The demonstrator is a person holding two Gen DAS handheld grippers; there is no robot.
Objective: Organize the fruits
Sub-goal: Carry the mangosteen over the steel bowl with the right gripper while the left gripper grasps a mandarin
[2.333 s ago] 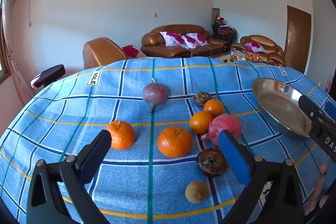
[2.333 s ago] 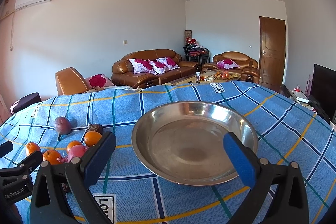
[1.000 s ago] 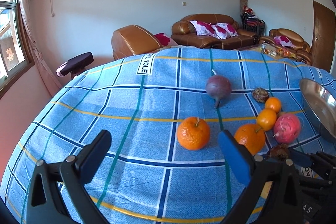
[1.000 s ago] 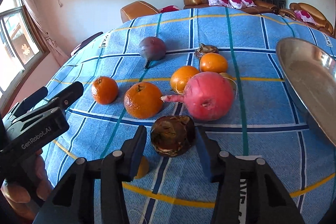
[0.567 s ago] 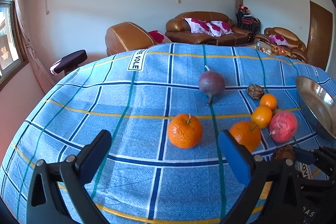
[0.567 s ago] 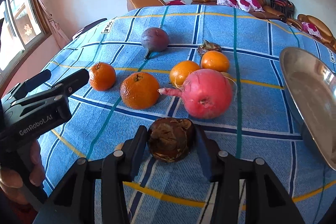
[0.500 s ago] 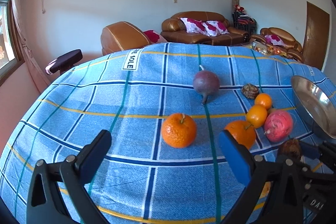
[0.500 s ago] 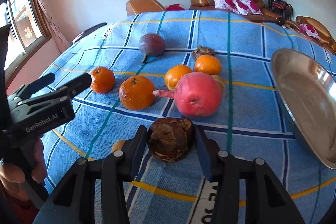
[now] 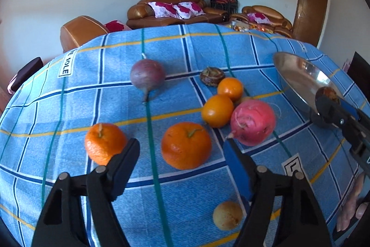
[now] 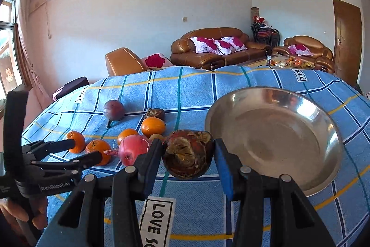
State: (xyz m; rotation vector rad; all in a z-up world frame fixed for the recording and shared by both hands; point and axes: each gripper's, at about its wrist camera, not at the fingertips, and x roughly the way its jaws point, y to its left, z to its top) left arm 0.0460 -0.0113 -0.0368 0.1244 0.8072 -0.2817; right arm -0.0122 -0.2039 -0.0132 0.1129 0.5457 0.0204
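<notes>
Brown, withered fruit [image 10: 187, 155] sits clamped in the right gripper [image 10: 187, 157], lower centre, likely bound for the steel bowl [image 10: 277, 142]; the left gripper's [image 9: 181, 154] jaws are closing around 1 orange [image 9: 186, 145], seemingly not yet touching.

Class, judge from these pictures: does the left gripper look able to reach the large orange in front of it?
Probably yes. The left gripper has closing jaws either side of the large orange, nothing lying between; the neighbouring orange and pink fruit sit just outside.

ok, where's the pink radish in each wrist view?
Left wrist: pink radish right of centre, just beyond the left gripper, whose jaws are closing around an orange.
Right wrist: lower left.
Shared landmark: steel bowl.
</notes>
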